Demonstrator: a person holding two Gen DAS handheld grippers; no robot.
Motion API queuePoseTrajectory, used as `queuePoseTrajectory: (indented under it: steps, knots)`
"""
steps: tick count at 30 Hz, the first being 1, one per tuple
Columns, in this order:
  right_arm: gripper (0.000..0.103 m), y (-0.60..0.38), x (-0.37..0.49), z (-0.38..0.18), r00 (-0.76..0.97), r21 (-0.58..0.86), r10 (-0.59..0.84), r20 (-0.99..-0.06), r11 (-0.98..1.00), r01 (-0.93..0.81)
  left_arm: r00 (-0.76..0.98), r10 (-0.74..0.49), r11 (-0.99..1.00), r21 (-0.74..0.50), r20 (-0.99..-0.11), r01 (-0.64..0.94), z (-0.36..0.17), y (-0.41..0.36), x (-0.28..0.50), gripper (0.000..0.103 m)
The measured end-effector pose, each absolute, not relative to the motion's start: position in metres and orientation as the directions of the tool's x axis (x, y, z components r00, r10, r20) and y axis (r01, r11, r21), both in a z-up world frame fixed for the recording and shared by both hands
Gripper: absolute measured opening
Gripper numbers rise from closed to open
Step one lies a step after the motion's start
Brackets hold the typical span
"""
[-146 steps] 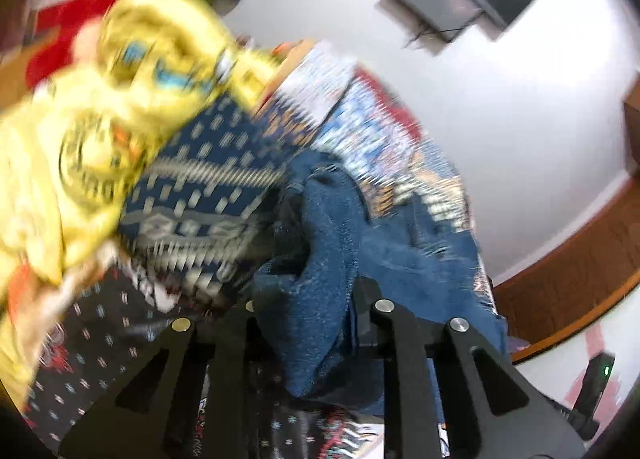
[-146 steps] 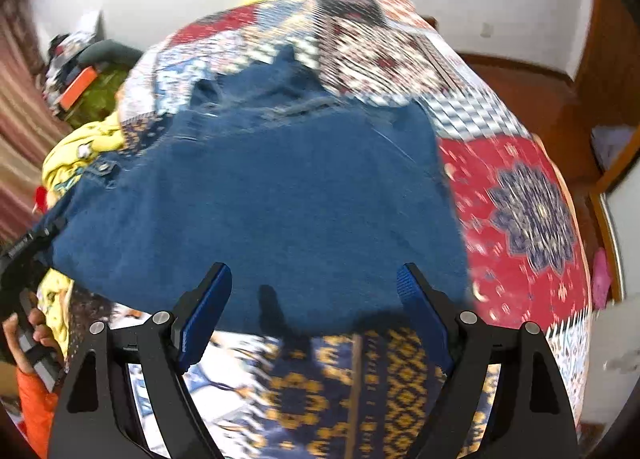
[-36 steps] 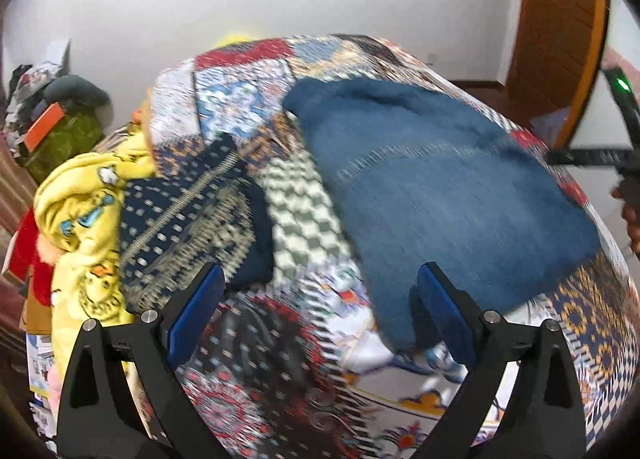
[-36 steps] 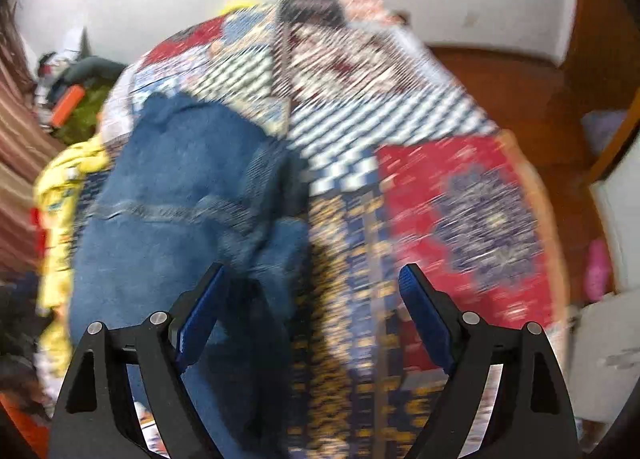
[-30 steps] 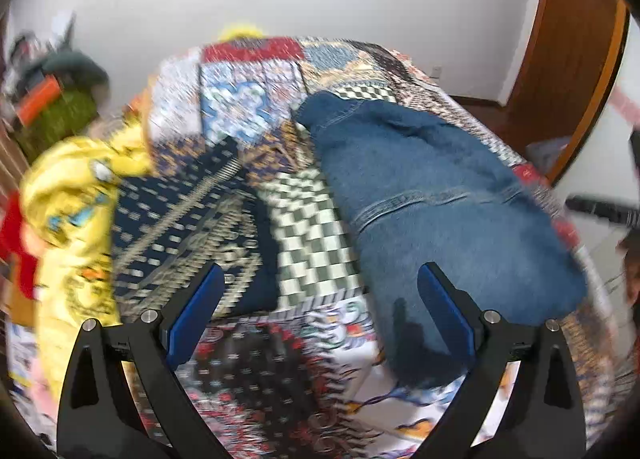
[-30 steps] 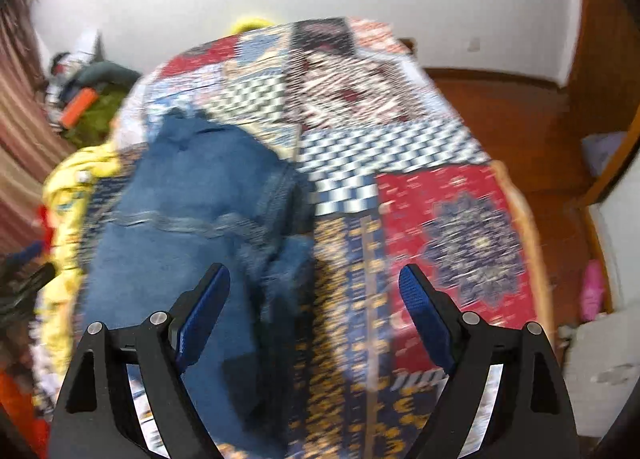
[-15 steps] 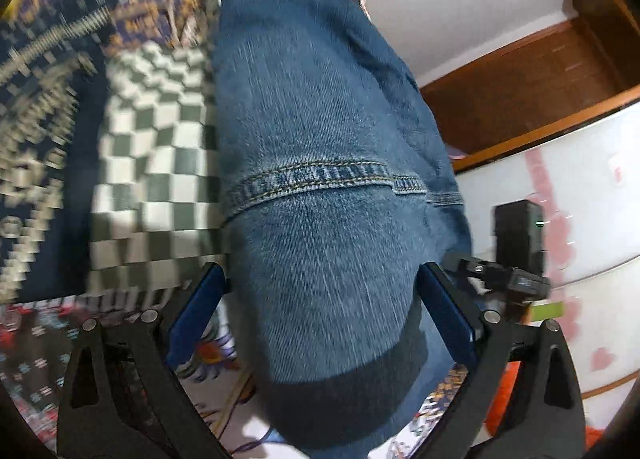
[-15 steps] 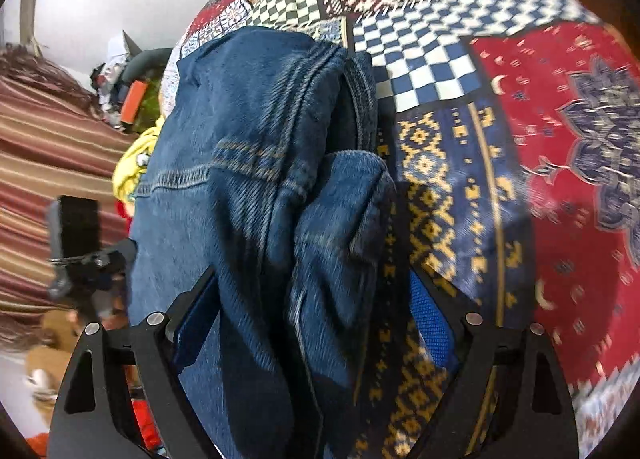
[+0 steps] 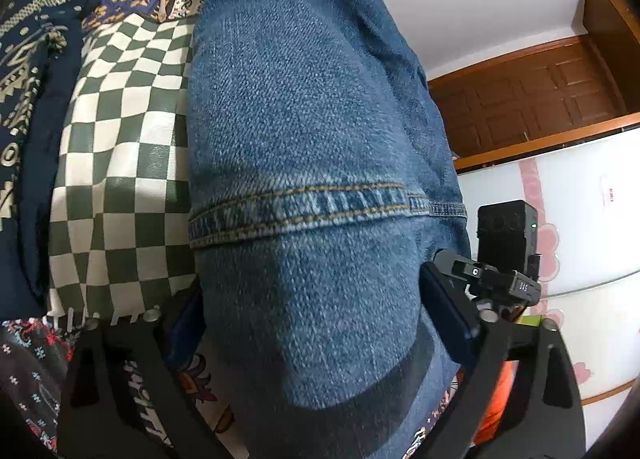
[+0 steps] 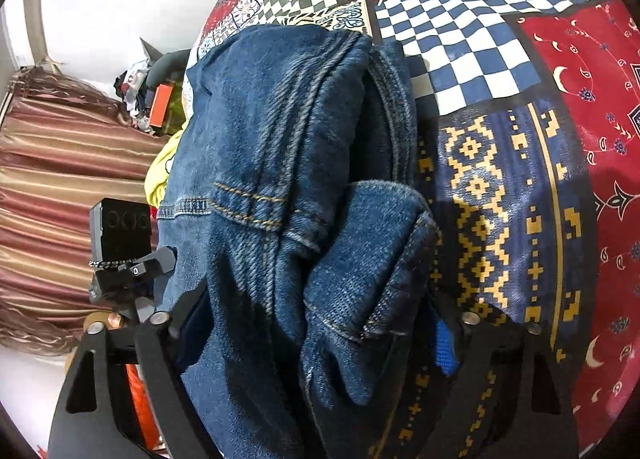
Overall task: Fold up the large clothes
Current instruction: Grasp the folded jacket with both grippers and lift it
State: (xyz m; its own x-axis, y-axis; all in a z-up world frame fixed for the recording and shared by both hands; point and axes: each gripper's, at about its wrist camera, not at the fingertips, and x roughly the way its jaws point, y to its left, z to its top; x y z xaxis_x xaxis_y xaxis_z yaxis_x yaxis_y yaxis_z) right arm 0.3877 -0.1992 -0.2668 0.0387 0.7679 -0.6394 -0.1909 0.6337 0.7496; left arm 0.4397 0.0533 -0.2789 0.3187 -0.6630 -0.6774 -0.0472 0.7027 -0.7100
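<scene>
The folded blue denim garment (image 9: 312, 147) lies on the patchwork-quilted bed (image 10: 520, 163), its near end between the fingers of both the left tongs (image 9: 316, 323) and right tongs (image 10: 316, 323), whose jaws are closing around the fabric

Both grippers are black, angular frames with triangular cut-outs and silver screw heads at the pivots. The left gripper (image 9: 316, 323) carries dark blue pads; the right gripper (image 10: 316, 335) shows a bright blue pad (image 10: 445, 347).
</scene>
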Motion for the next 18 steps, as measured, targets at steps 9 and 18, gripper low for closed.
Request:
queuePoseTrajectory:
  steps: [9,18]
  knots:
    - [0.038,-0.171,0.378,-0.228,0.080,0.697,0.731,-0.678,0.673,-0.246,0.392,-0.616,0.761,-0.645,-0.683,0.072,-0.218,0.048,0.416,0.059]
    - [0.037,-0.114,0.369,-0.138,0.174,0.648,0.753,-0.634,0.641,-0.412,0.554,-0.571,0.784,-0.602,-0.606,0.149,-0.121,0.102,0.382,0.058]
